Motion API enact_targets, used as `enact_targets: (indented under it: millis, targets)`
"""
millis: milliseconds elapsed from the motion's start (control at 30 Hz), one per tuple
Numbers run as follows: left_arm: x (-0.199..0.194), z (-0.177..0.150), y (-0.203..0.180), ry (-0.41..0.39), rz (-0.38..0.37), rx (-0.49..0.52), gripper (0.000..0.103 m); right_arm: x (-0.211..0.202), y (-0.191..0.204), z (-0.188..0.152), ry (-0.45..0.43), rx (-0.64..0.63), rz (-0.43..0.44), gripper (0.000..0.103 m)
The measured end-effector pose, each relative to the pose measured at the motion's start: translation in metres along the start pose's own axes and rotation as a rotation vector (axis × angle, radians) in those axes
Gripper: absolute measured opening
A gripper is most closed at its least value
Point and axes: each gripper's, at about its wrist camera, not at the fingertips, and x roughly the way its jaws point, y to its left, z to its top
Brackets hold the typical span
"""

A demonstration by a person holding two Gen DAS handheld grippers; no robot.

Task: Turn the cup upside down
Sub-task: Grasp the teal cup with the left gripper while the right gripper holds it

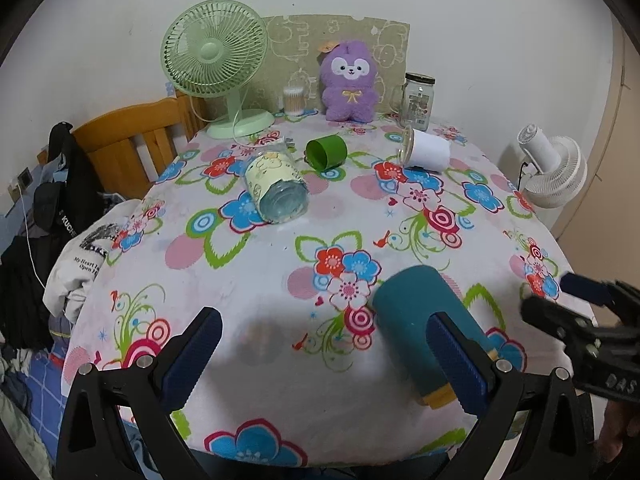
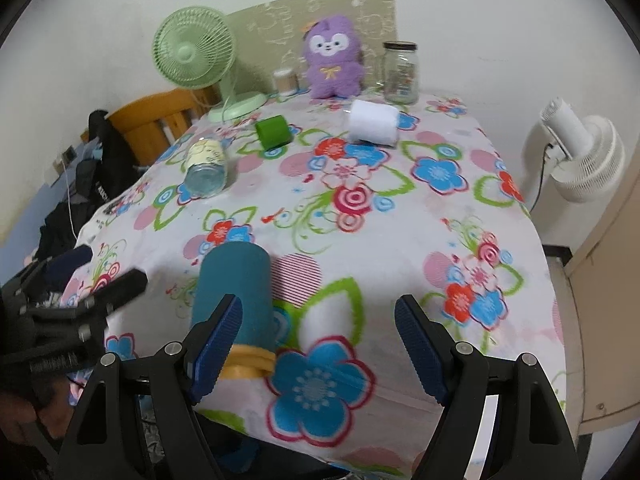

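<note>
A teal cup with a yellow rim (image 1: 416,320) lies on its side near the table's front edge; it also shows in the right wrist view (image 2: 236,292). My left gripper (image 1: 324,356) is open and empty, with the cup just behind its right finger. My right gripper (image 2: 320,344) is open and empty, with the cup behind its left finger. Further back lie a glass with a cream print (image 1: 276,184), a green cup (image 1: 326,153) and a white-sleeved glass (image 1: 424,149), all on their sides.
The table has a floral cloth (image 1: 280,272). At the back stand a green fan (image 1: 216,64), a purple plush toy (image 1: 349,80), a glass jar (image 1: 418,100) and a cotton swab tub (image 1: 294,101). A white fan (image 1: 552,168) stands right of the table, a wooden bed frame (image 1: 132,140) left.
</note>
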Motion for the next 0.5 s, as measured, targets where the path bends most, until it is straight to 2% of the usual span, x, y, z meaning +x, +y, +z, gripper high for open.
enact_targets:
  millis: [167,333,500]
  targets:
    - [0.011,0.015,-0.016,0.003,-0.041,-0.005,0.103,0.001,-0.031,-0.014,0.02,0.076,-0.012,0.081]
    - [0.035,0.03,-0.038,0.071,-0.128,-0.04,0.103,-0.005,-0.047,-0.021,0.011,0.102,0.0,0.081]
    - [0.063,0.03,-0.053,0.15,-0.144,-0.056,0.103,-0.002,-0.061,-0.025,0.007,0.13,0.014,0.082]
